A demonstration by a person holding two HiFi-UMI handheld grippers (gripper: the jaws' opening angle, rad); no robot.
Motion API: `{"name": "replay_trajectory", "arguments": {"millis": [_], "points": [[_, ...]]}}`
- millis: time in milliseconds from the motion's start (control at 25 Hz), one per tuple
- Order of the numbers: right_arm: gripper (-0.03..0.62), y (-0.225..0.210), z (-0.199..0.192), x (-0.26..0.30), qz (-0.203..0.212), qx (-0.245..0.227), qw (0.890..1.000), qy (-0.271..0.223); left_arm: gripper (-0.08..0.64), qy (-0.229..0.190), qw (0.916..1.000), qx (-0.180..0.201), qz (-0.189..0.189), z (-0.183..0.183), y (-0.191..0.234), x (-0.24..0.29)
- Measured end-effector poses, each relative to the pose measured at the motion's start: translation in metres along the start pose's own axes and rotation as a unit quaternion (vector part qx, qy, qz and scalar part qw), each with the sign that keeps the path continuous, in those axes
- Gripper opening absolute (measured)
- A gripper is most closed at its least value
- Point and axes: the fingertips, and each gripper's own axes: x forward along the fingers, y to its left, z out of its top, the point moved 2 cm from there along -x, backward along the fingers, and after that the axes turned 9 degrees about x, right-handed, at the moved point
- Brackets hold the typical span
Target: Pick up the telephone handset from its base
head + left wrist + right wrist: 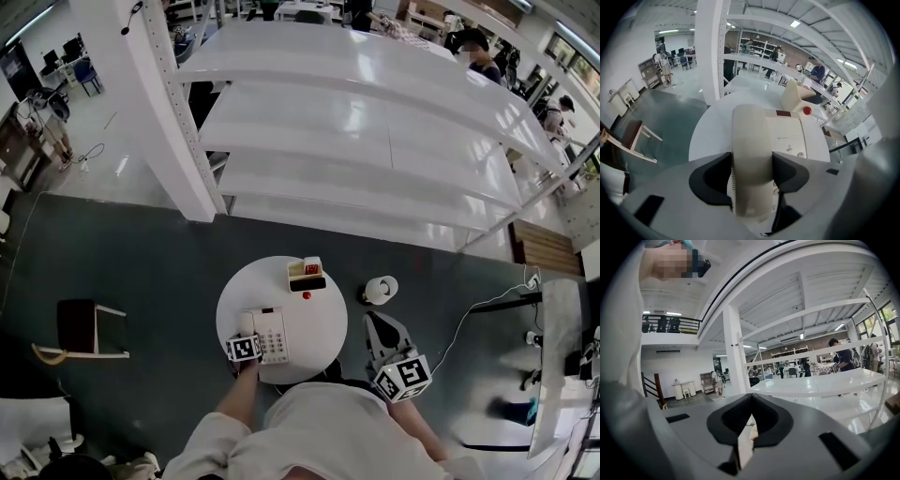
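Left gripper pinches the cream telephone handset between its jaws, base just right; right gripper pressed together, empty.

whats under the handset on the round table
The handset lies on the left part of the cream phone base, which sits on the white round table. The part of the base directly beneath is covered by the handset itself.
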Motion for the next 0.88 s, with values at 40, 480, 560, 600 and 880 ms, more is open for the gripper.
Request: {"name": "replay_trajectory", "arguments": {"millis": [40,480,560,600,880], "points": [[0.009,-0.001,0.000,-0.001,-0.001,-0.001,1.000,0.000,0.259,0.000,1.0000,0.000,0.000,0.000,0.000,0.000],[0.009,0.001,-0.002,-0.004,0.001,-0.001,1.000,-0.005,0.225,-0.007,0.9999,-0.008,0.008,0.001,0.000,-0.004],[0.009,0.002,-0.002,-0.005,0.002,0.001,1.000,-0.004,0.225,-0.008,0.9999,-0.011,0.005,-0.001,-0.002,-0.005],[0.009,0.003,-0.003,-0.006,0.004,0.000,1.000,-0.004,0.225,-0.008,0.9999,-0.011,0.005,-0.001,-0.003,-0.006],[0.009,0.008,-0.005,-0.011,0.008,0.000,1.000,-0.006,0.224,-0.019,0.9998,-0.008,0.005,-0.003,-0.003,-0.013]]}}
